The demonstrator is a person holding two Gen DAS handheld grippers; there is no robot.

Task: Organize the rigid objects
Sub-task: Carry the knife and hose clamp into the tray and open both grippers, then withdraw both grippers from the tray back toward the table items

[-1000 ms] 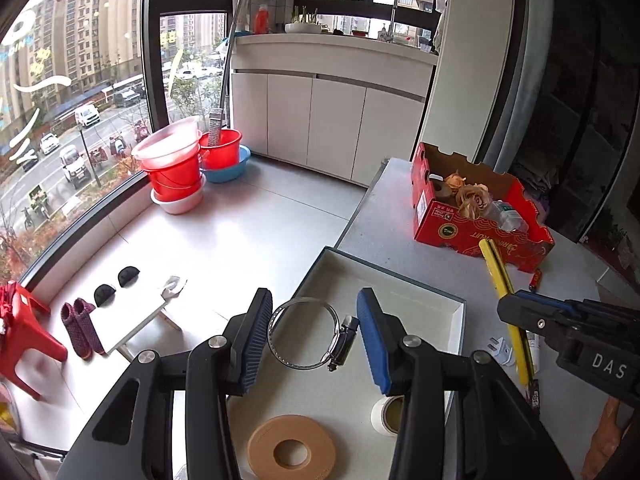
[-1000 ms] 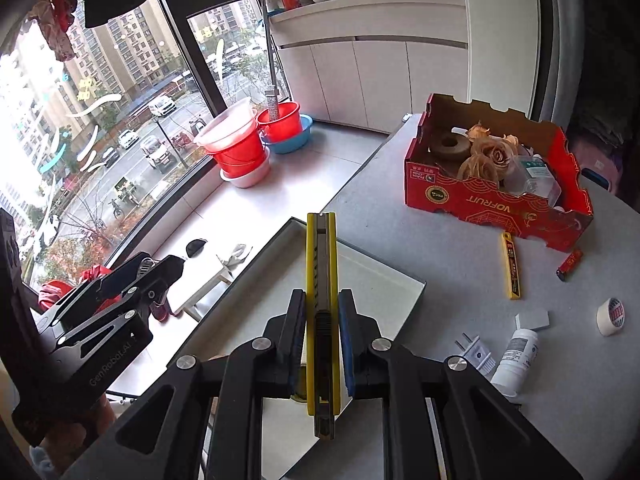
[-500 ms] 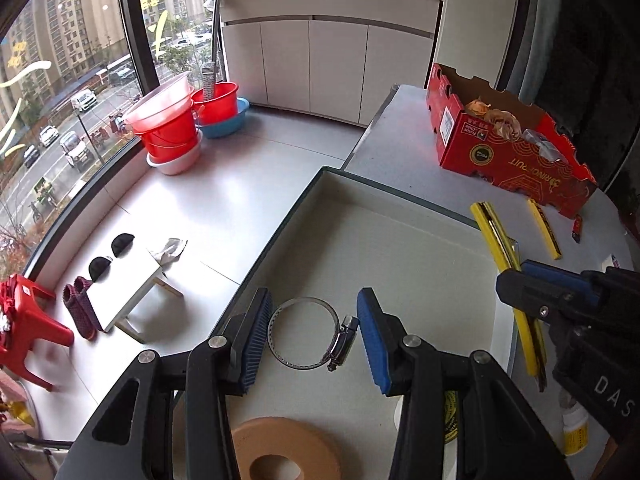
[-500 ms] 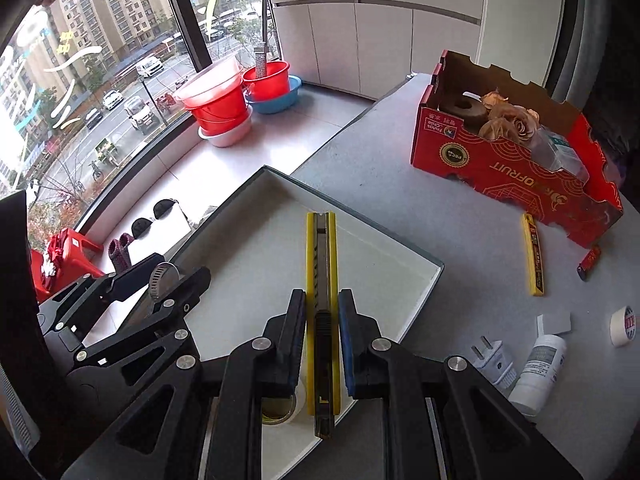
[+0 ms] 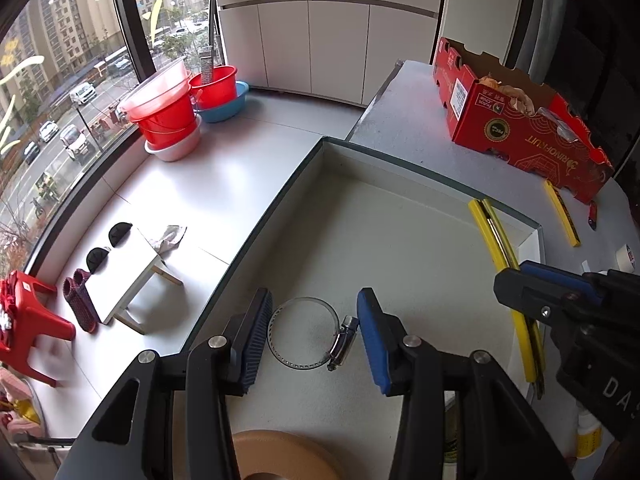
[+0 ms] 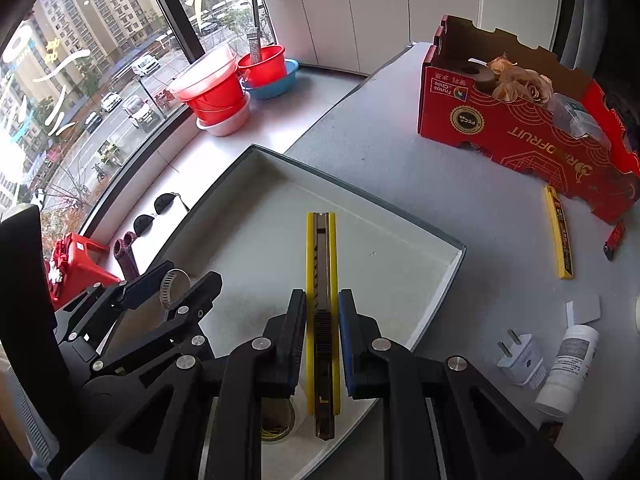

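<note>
Grey tray rim [image 6: 360,188] well beyond clamped yellow utility knife [image 6: 321,276]

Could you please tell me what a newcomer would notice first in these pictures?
Probably the yellow utility knife clamped in the right tool and the metal hose clamp held in the left tool, both poised over the shallow grey tray. Next, the bright red cardboard box at the table's far side.
</note>
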